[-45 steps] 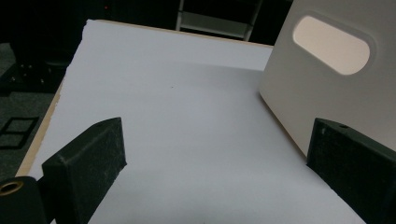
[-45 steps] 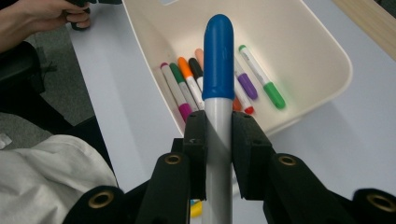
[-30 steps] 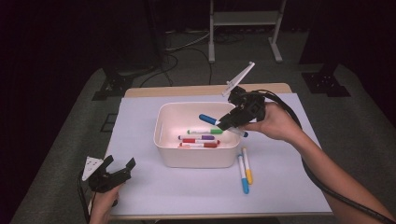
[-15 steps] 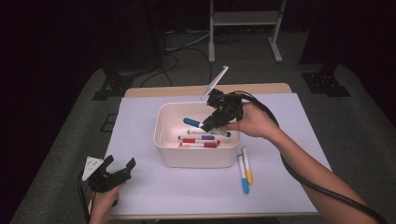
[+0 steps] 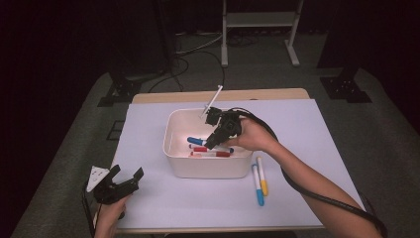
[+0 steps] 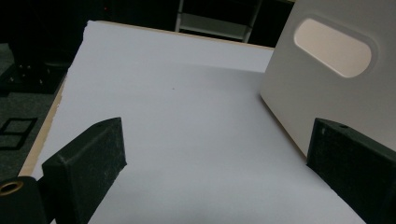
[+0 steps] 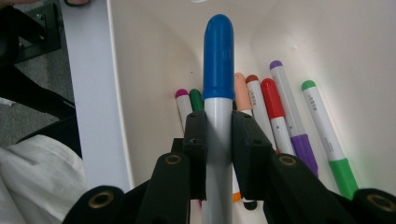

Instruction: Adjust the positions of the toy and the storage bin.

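Blue marker (image 7: 218, 93): we hold it clamped in our right gripper (image 7: 218, 135), cap pointing down into the white bin (image 5: 173, 148), lengthwise with the markers there.

Bright overhead light on the white table sheet (image 5: 163, 208), surroundings nearly black. Soft shadows inside the bin (image 5: 174, 130). Slight softness throughout; near jaws blurred in both gripper views.

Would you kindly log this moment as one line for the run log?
right gripper: shut on blue-capped marker, over white bin | left gripper: open, empty, on the table | two markers beside bin
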### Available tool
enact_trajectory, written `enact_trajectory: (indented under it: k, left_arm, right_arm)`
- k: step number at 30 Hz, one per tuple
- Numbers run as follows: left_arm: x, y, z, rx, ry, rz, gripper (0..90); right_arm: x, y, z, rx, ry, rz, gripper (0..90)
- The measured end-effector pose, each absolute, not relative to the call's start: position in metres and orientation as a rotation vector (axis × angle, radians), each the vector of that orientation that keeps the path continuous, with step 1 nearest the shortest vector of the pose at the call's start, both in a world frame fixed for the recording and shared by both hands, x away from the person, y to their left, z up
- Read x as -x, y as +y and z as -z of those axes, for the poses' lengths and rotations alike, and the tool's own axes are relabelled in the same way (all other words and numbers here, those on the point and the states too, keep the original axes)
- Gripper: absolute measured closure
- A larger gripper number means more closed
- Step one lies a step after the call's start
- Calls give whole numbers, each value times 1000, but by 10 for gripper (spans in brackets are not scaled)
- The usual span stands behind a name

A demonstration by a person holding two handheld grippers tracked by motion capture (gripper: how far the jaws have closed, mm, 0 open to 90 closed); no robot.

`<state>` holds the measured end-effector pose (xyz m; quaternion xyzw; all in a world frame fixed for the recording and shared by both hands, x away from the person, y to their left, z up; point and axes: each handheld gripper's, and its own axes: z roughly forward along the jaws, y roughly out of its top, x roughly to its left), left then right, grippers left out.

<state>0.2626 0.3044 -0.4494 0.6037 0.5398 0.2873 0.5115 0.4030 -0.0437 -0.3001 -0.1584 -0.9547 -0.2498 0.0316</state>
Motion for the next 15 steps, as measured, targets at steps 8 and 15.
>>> enact_trajectory:
  k: [8, 15]
  left_arm:
    - [-262, 305, 449, -1447, 1301, -689, 32]
    - [-262, 305, 449, -1450, 1299, -690, 31]
  right_arm:
    - [-406, -33, 322, 463, -2948, 702, 757]
    - [-410, -26, 337, 453, -2952, 639, 757]
